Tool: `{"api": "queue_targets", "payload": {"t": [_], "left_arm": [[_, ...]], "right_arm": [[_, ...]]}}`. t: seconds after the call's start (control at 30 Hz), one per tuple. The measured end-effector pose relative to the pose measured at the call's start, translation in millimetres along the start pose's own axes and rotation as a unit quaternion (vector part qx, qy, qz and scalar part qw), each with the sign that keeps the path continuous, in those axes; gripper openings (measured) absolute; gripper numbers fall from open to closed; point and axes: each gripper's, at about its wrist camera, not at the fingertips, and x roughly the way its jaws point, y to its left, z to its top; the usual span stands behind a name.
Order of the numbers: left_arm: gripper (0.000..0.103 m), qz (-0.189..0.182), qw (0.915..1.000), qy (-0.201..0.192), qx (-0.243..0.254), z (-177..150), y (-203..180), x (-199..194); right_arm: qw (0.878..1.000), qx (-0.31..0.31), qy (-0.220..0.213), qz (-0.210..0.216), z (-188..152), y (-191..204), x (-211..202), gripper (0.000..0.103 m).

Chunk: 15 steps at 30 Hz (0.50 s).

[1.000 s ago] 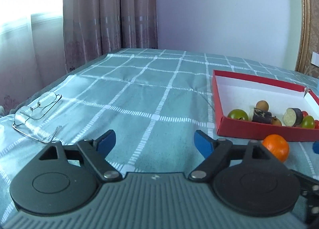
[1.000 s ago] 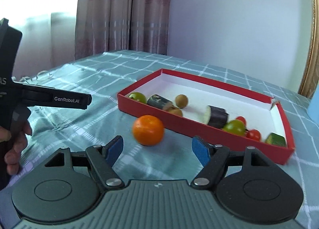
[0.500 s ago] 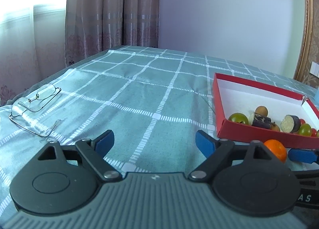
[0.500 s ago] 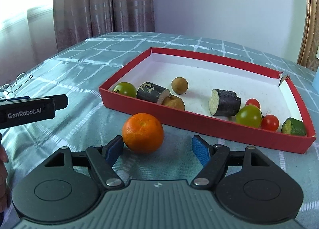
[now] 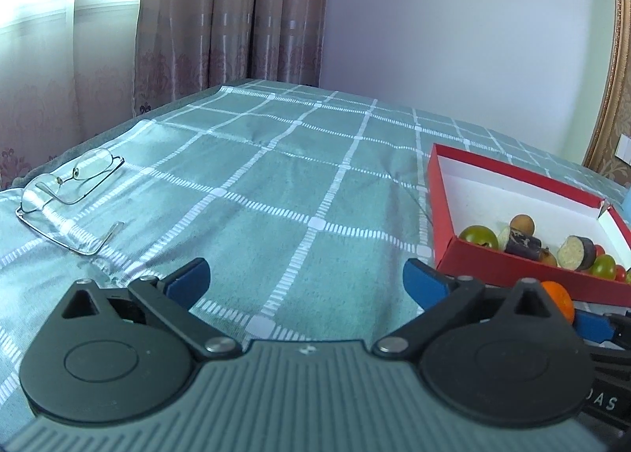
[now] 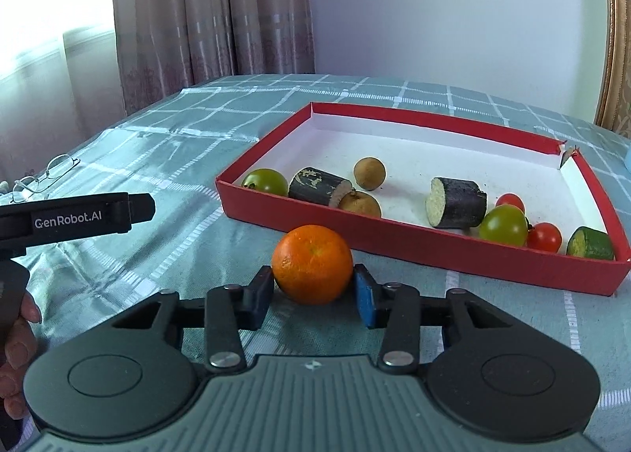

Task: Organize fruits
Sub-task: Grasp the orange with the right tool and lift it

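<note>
An orange (image 6: 312, 263) lies on the green checked cloth just in front of the red box (image 6: 414, 245). My right gripper (image 6: 313, 294) has closed around it, both blue pads touching its sides. The box holds green tomatoes (image 6: 504, 225), red cherry tomatoes (image 6: 544, 237), dark cane pieces (image 6: 457, 202), brown round fruits (image 6: 369, 174) and a green piece (image 6: 590, 243). My left gripper (image 5: 305, 278) is open and empty over the cloth, left of the box (image 5: 512, 274); the orange (image 5: 560, 300) shows partly behind its right finger.
A pair of glasses (image 5: 67, 198) lies on the cloth at the left, also seen in the right wrist view (image 6: 43, 178). The left gripper's body (image 6: 75, 215) and a hand are at the left of the right wrist view. Curtains and a wall stand behind.
My right gripper moved forward to the orange and its jaws closed onto it. The left gripper stayed open and tilted slightly.
</note>
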Motion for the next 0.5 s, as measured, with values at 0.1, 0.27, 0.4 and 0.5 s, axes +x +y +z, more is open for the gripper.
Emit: {"api": "queue_targets", "payload": {"t": [0.1,0.27,0.4,0.5], "left_arm": [[0.103,0.001,1.0000,0.003,-0.001,0,0,1],[0.103,0.002,1.0000,0.002,-0.003,0,0,1],[0.103,0.001,1.0000,0.001,-0.006,0,0,1],[0.103,0.001,1.0000,0.000,-0.006,0,0,0]], "right_arm": [[1.000,0.000,0.000,0.000,0,0,0,0.042],[1.000,0.005,-0.006,0.005,-1,-2,-1,0.042],[1.000,0.006,-0.012,0.014,-1,-3,-4,0.041],[1.000,0.009,-0.021,0.015,-2,-6,-10,0.041]]}}
